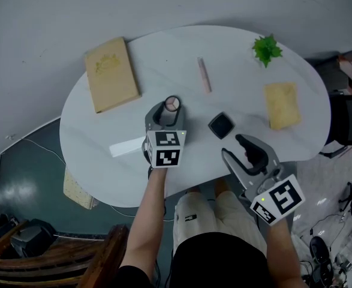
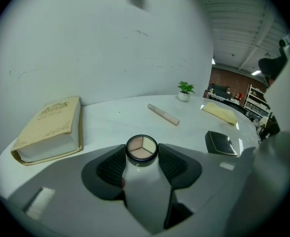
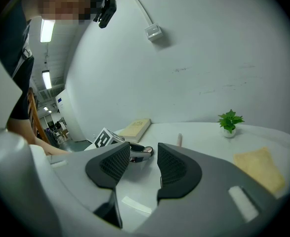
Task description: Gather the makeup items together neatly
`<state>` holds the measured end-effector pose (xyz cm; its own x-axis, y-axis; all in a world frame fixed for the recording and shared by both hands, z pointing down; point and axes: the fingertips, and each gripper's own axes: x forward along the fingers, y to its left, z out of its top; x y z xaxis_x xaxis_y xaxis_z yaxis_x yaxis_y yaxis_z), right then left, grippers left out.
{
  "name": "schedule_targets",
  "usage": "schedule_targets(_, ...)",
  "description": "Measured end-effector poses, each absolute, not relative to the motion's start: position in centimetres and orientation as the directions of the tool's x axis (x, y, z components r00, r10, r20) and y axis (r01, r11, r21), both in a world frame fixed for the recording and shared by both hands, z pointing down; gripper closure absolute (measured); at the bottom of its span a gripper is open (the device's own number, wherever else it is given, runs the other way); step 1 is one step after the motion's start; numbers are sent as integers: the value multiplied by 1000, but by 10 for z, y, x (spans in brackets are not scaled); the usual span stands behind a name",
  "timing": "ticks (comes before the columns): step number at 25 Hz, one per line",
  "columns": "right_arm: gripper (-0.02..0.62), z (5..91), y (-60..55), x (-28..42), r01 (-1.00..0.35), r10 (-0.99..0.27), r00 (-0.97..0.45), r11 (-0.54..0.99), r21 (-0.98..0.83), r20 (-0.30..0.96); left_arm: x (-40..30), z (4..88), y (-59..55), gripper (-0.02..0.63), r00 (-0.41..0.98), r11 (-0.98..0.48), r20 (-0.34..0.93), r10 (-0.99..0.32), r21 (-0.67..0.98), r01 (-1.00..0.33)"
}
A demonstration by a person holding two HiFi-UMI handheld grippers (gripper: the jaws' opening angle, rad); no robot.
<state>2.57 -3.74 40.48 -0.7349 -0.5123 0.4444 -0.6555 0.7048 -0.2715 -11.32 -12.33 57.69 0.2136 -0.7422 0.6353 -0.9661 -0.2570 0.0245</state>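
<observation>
A round compact (image 1: 172, 104) with three powder shades lies on the white oval table (image 1: 164, 53). It sits between the tips of my left gripper (image 1: 171, 109), and both pads touch its rim. In the left gripper view the round compact (image 2: 142, 148) fills the gap between the pads. A pink tube (image 1: 204, 75) (image 2: 163, 114) lies further back. To the right rests a black square compact (image 1: 221, 125) (image 2: 220, 143). My right gripper (image 1: 238, 149) (image 3: 144, 157) hovers open at the table's near edge, nothing between its jaws.
A tan book (image 1: 111, 74) lies at the back left. A small green plant (image 1: 267, 49) and a yellow cloth (image 1: 282, 104) are at the right. A white strip (image 1: 126, 147) lies left of my left gripper. A wooden chair (image 1: 74, 257) stands below the table.
</observation>
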Motion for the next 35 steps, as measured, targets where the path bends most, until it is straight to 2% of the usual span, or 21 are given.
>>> schedule_targets(35, 414, 413, -26, 21, -654, -505, -738, 699, -291, 448, -96, 582, -59, 400, 239, -311, 659, -713, 9, -950)
